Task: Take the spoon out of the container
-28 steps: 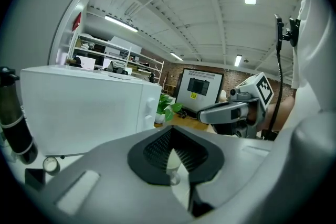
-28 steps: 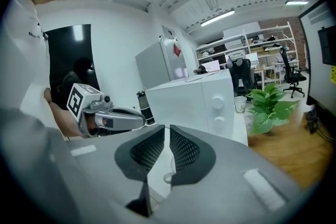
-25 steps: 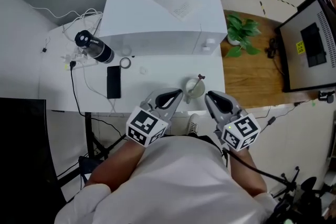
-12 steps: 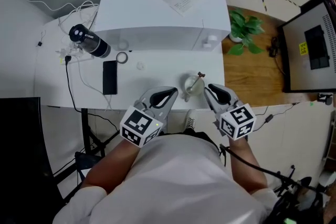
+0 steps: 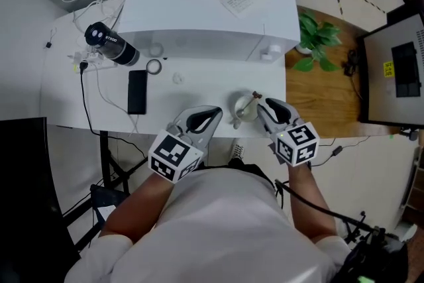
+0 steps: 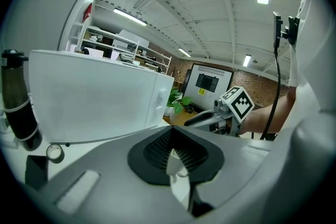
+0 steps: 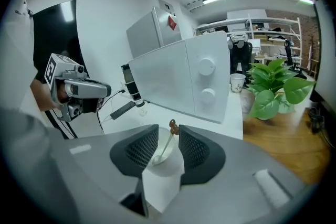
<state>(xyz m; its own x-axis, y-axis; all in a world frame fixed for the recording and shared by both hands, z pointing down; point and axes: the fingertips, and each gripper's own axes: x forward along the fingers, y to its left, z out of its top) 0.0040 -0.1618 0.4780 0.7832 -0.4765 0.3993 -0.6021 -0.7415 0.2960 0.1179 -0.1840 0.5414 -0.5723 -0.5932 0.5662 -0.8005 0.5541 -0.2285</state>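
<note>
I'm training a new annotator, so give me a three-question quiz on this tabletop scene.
1. True or false: the spoon stands in the container.
2. In the head view, what lies on the table left of the container? A. black phone B. plate C. banana
3. Which tongs have the container lined up in the gap of open jaws?
Key: 1 true. 2 A. 3 The right tongs; their jaws have just been opening, and the container shows in the gap, ungripped.

Spoon [image 5: 249,103] is leaning in container [image 5: 242,109], which is sitting at table's [image 5: 199,86] front edge. Phone [image 5: 137,91] is lying left of it, bottle [image 5: 112,45] behind the phone, box [image 5: 199,10] standing rearmost.
</note>
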